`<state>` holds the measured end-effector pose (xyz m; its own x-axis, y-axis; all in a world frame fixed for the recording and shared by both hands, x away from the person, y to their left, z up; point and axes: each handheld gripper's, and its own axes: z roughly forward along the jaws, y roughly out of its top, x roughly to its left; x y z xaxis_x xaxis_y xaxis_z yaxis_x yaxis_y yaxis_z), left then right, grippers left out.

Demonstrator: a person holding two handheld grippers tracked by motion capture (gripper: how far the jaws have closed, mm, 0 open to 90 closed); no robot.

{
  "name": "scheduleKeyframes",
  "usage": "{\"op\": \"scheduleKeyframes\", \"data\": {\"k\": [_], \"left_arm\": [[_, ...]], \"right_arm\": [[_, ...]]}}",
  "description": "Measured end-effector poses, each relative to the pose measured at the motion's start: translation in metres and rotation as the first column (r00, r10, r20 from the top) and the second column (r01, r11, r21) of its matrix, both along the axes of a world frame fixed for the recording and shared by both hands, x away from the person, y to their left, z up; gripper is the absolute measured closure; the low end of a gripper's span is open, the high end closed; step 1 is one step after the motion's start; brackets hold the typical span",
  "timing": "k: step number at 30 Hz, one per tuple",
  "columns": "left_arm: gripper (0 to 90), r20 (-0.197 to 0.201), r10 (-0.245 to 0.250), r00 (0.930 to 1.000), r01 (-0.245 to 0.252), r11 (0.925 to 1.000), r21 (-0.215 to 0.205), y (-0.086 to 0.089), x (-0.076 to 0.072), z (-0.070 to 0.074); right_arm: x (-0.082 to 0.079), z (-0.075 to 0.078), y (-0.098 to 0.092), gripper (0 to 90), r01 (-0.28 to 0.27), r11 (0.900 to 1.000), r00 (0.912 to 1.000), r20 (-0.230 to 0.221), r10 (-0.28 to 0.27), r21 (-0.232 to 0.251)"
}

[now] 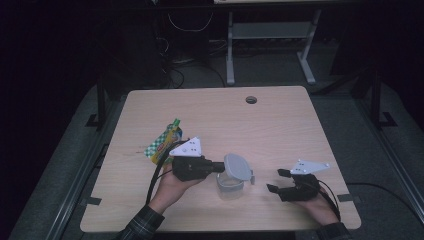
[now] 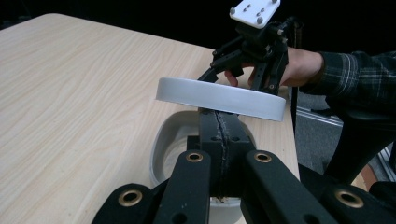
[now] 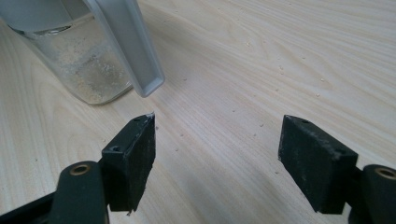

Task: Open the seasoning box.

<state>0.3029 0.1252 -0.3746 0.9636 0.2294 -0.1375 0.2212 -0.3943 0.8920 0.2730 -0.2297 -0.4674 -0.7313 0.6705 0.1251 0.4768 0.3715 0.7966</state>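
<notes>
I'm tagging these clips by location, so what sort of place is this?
Probably a lab or workshop set up for recording. A bare wooden table stands on grey carpet in a dark room, with cables on the floor and a metal desk frame behind it.

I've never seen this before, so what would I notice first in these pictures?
First, the grey lid tilted up over a clear container near the table's front middle, lifted by the left gripper, whose jaws are shut under its edge. To its right, the right gripper rests on the table with jaws open and nothing between them. A green pouch lies behind the left hand.
</notes>
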Motion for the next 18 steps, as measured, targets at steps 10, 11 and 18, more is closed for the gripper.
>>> {"op": "scheduleKeyframes", "data": {"k": [10, 11, 18], "left_arm": [[90.0, 0.016, -0.018, 0.9997, 0.018, 0.9998, -0.012, -0.008, 0.003, 0.007], [90.0, 0.016, -0.018, 0.9997, 0.019, 0.9997, -0.015, -0.009, 0.003, 0.008], [90.0, 0.025, -0.034, 0.9991, 0.035, 0.9992, -0.022, -0.017, 0.005, 0.011]], "right_arm": [[0.0, 0.0, 0.0, 27.1, 0.0, 1.0, 1.0, -0.003, 0.0, 0.002], [0.0, 0.0, 0.0, 27.1, 0.0, 1.0, 1.0, -0.003, 0.0, 0.001], [0.0, 0.0, 0.0, 27.1, -0.003, 1.0, 1.0, -0.001, 0.003, 0.0]]}}
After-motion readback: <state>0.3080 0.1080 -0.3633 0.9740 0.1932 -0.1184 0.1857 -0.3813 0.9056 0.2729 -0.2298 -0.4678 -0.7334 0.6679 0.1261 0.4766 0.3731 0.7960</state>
